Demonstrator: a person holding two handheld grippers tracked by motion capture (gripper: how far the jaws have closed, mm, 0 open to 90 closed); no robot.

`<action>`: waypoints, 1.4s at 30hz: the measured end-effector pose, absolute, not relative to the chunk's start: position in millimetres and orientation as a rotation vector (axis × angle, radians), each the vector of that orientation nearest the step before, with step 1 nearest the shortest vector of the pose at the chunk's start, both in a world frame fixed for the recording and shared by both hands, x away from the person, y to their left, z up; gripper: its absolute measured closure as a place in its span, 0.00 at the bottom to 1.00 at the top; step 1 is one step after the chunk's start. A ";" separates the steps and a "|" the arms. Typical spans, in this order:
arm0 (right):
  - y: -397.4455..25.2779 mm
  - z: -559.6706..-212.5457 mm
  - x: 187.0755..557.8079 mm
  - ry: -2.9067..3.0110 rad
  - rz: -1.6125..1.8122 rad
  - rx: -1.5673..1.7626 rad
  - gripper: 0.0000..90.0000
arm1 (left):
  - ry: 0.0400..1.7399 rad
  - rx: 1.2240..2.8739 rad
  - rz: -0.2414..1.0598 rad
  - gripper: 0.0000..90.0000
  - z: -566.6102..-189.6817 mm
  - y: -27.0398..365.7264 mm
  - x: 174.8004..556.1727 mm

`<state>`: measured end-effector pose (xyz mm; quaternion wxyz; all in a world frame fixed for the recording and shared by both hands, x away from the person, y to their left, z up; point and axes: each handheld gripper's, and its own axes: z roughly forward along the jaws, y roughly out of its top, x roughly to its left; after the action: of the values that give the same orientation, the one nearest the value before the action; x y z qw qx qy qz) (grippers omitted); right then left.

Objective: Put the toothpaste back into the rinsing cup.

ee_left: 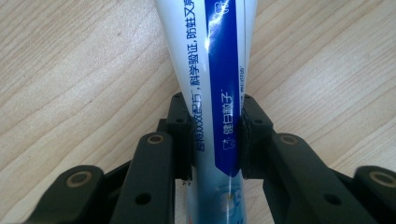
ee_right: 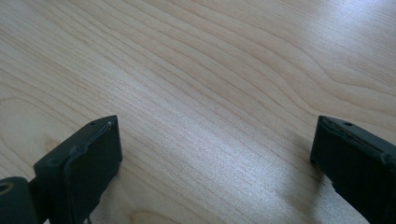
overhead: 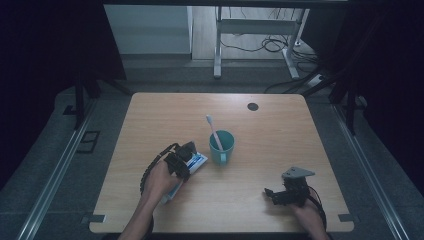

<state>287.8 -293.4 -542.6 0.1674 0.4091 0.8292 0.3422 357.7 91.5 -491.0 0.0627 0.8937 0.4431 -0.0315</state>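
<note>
Lower left of high view: my left gripper [overhead: 186,156] fingers clamp toothpaste tube [overhead: 194,162] mid-body on counter [overhead: 260,125]. Tube likely soft, light, slippery; grip gently. Right gripper [overhead: 274,194] fingers wide apart, empty.

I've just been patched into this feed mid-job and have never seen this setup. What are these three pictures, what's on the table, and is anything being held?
There is no robot arm here. A person sits at a wooden table and holds a two-jaw hand tool in each hand.

The wide picture comes from a fixed camera above, looking forward and down. The other two come from cameras riding on each tool, looking along its black jaws.

The left gripper is shut on a toothpaste tube, white and blue with printed text. From above, the tube lies low over the table beside a teal cup, which has a toothbrush standing in it.

The right gripper is open, its jaws wide apart over bare wood and holding nothing. From above it sits near the table's front right corner.
</note>
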 end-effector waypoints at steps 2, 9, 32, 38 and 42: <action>-293.4 -542.6 287.8 2.360 0.974 1.165 0.02 | 1.332 2.689 -0.109 0.79 -490.9 94.6 357.1; -293.4 -542.6 287.8 2.358 0.974 1.165 0.02 | 1.308 2.657 -0.115 0.79 -487.4 100.8 353.8; -293.3 -542.6 287.7 2.358 0.974 1.166 0.02 | 1.181 2.571 -0.008 0.80 -459.4 107.4 337.4; -293.3 -542.6 287.7 2.359 0.974 1.167 0.02 | 1.168 2.522 0.030 0.80 -452.7 112.3 333.7; -293.2 -542.6 287.5 2.359 0.974 1.169 0.02 | 1.153 2.502 0.056 0.80 -449.9 116.4 331.2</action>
<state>287.5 -293.2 -542.6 0.1663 0.4107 0.8286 0.3421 331.2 116.4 -449.9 0.1918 0.8911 0.4108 0.0199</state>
